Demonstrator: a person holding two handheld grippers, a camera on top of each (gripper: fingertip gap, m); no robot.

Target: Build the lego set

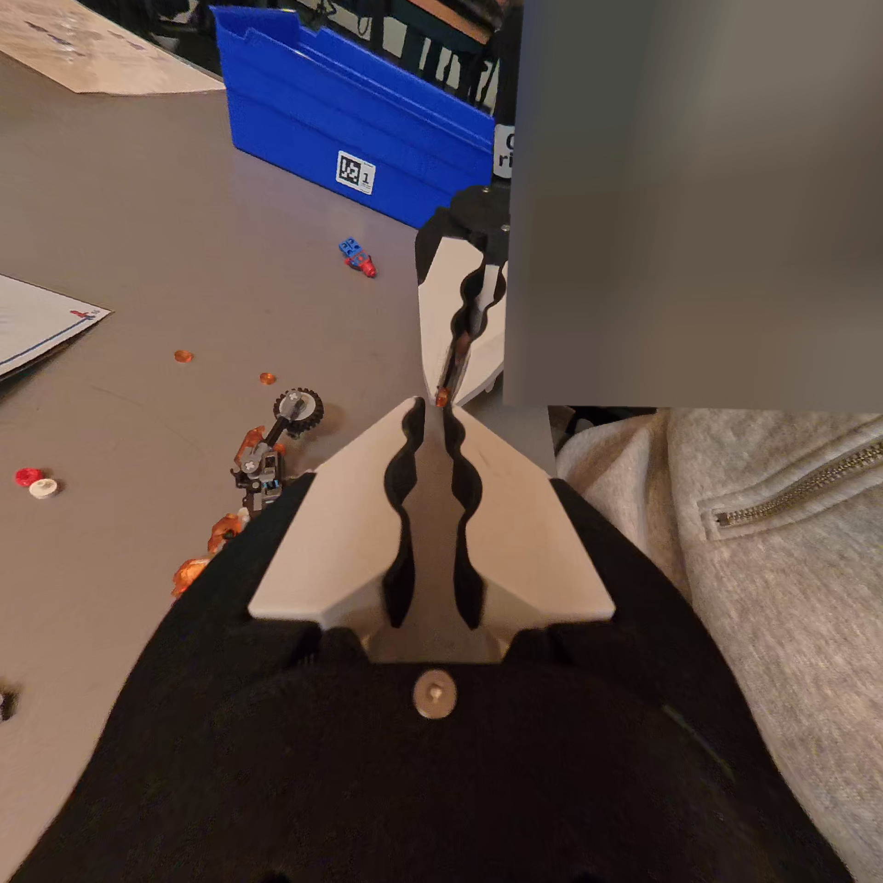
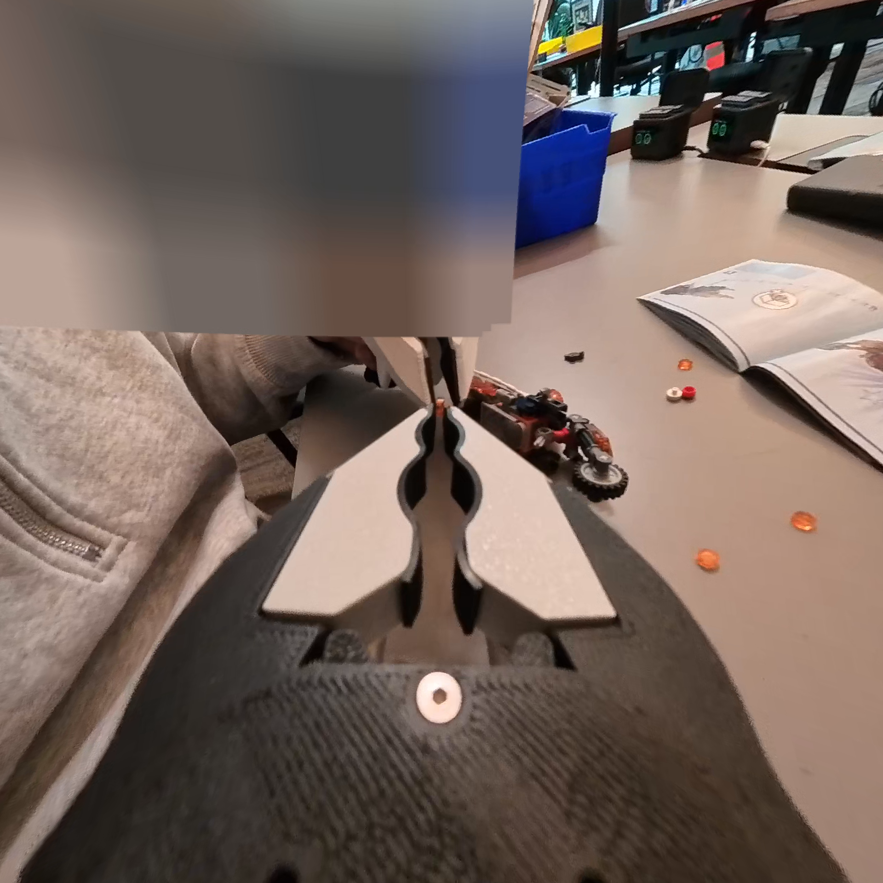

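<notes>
Bike [image 2: 549,430] mostly built at 2 o'clock; right gripper [image 2: 440,414] pinches orange stud [image 2: 440,406], left gripper [image 1: 434,406] narrow, empty; loose studs [image 2: 707,559] remain.

Counted around motorcycle model [image 2: 544,430]: two grippers; three loose orange studs [image 2: 707,559] beside it; one red stud [image 2: 688,392]; one white stud [image 2: 673,393]; one booklet [image 2: 783,325] beyond.
</notes>
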